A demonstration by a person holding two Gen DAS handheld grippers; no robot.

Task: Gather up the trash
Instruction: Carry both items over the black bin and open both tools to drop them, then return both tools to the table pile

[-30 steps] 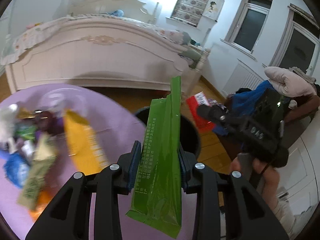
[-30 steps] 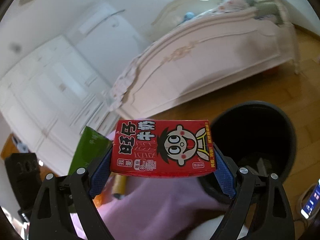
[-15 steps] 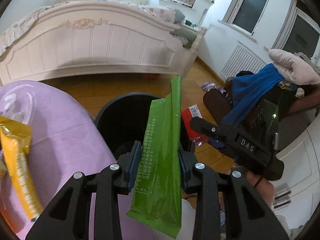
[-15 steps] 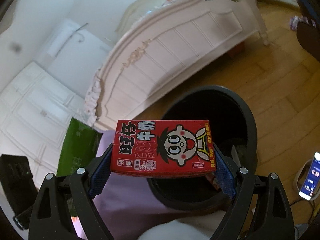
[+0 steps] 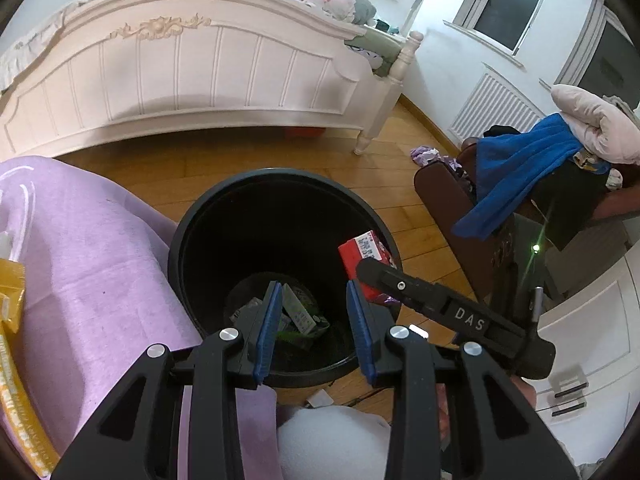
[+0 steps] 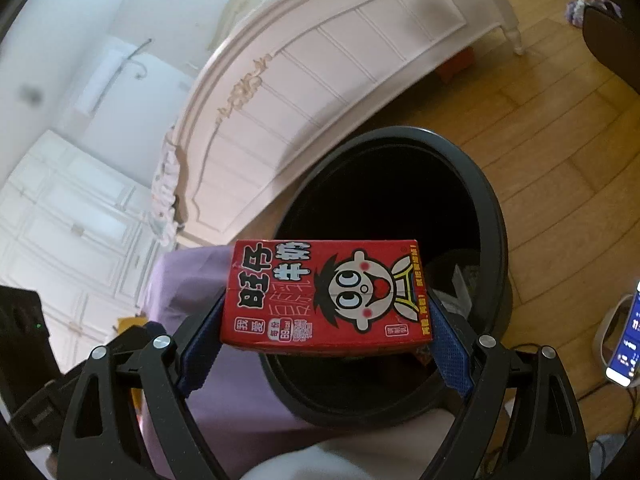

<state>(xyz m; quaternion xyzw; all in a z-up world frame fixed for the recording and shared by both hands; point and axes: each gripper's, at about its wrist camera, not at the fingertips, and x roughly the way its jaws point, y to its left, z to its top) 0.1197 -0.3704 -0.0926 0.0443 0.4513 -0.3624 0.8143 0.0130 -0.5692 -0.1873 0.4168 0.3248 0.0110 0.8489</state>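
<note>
A black round trash bin (image 5: 188, 236) stands on the wood floor, with several wrappers and cartons (image 5: 298, 312) at its bottom. My left gripper (image 5: 314, 328) is open and empty above the bin's near side. My right gripper (image 6: 326, 320) is shut on a red milk carton (image 6: 324, 296) with a cartoon face, held over the near rim of the bin (image 6: 496, 216). The carton (image 5: 364, 252) and right gripper also show at the bin's right rim in the left wrist view.
A purple-covered table (image 5: 92, 264) sits left of the bin, with a yellow wrapper (image 5: 12, 320) on it. A white bed footboard (image 5: 192, 80) stands beyond. A chair with blue cloth (image 5: 516, 176) is right. A phone (image 6: 626, 344) lies on the floor.
My left gripper opened and the green wrapper it held is gone from its jaws. Both grippers moved further over the bin. The right gripper still holds the red carton.
</note>
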